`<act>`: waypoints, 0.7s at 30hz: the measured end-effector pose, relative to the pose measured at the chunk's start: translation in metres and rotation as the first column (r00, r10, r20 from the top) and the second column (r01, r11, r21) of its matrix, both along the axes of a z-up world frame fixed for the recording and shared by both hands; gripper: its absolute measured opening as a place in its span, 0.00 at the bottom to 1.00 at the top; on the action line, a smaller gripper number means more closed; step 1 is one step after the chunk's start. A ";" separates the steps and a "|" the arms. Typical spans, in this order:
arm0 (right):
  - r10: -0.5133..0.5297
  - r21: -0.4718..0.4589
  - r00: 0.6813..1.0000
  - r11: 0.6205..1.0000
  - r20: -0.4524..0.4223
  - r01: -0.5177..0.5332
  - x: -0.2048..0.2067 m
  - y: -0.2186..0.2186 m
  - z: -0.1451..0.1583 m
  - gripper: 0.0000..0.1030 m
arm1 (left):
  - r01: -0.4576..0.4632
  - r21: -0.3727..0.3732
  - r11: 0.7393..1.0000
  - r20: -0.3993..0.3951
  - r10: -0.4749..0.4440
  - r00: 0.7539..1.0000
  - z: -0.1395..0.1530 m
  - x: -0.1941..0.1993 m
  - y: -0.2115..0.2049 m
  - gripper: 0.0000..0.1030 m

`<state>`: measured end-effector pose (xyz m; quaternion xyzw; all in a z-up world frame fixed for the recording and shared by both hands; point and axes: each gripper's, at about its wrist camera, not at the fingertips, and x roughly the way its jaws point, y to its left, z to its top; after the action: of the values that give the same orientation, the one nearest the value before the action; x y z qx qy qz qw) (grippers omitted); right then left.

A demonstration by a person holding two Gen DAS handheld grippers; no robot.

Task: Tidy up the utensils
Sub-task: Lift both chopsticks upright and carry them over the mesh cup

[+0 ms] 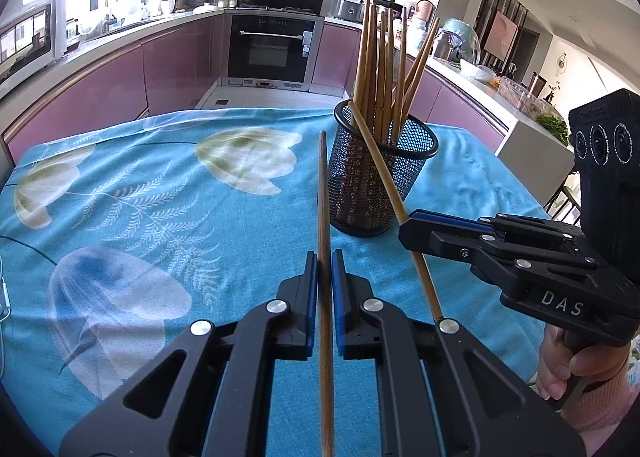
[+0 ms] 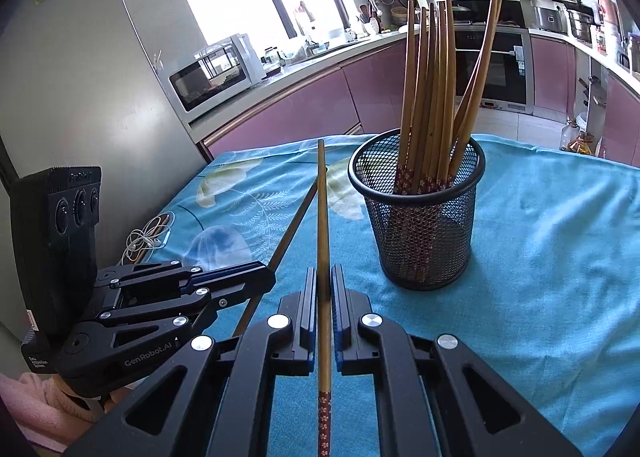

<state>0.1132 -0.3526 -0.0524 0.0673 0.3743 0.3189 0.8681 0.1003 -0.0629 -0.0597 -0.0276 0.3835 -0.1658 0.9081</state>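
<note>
Your left gripper (image 1: 325, 269) is clamping one chopstick (image 1: 323, 197), its tip pointing to 12 o'clock. Your right gripper (image 2: 325, 285) is clamping another chopstick (image 2: 322, 217) the same way. The mesh holder (image 2: 420, 225) is standing on the tabletop (image 2: 540, 257) at 1 o'clock, full of chopsticks.

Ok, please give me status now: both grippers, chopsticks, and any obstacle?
Left gripper shut on one chopstick. Right gripper shut on another. Mesh holder ahead, upright, holding chopsticks. Nothing in the way.
</note>
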 end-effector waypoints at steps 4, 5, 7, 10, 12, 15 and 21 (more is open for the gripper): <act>-0.007 0.006 1.000 1.000 0.008 0.007 0.000 -0.003 0.003 0.06 | 0.004 -0.003 1.000 0.011 -0.004 1.000 0.005 -0.003 -0.001 0.08; -0.008 0.007 1.000 1.000 0.009 0.008 0.000 -0.003 0.003 0.06 | 0.005 -0.004 1.000 0.013 -0.005 1.000 0.005 -0.003 -0.001 0.07; -0.010 0.010 1.000 1.000 0.013 0.010 0.000 -0.003 0.005 0.06 | 0.006 -0.006 1.000 0.018 -0.006 1.000 0.007 -0.004 -0.001 0.07; -0.013 0.013 1.000 1.000 0.019 0.013 -0.001 -0.003 0.007 0.06 | 0.007 -0.002 1.000 0.024 -0.007 1.000 0.009 -0.004 -0.002 0.07; -0.016 0.014 1.000 1.000 0.023 0.015 -0.001 -0.003 0.008 0.06 | 0.009 -0.001 1.000 0.028 -0.008 1.000 0.011 -0.005 -0.003 0.08; -0.020 0.018 0.999 1.000 0.027 0.019 -0.002 -0.006 0.009 0.06 | 0.009 -0.002 1.000 0.033 -0.009 0.999 0.013 -0.006 -0.003 0.07; -0.029 0.028 0.999 0.999 0.041 0.028 -0.002 -0.010 0.014 0.04 | 0.010 -0.008 1.000 0.048 -0.009 0.999 0.018 -0.008 -0.002 0.07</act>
<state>0.1108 -0.3627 -0.0389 0.0780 0.3507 0.3130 0.8792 0.0926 -0.0649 -0.0413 -0.0256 0.3610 -0.1724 0.9162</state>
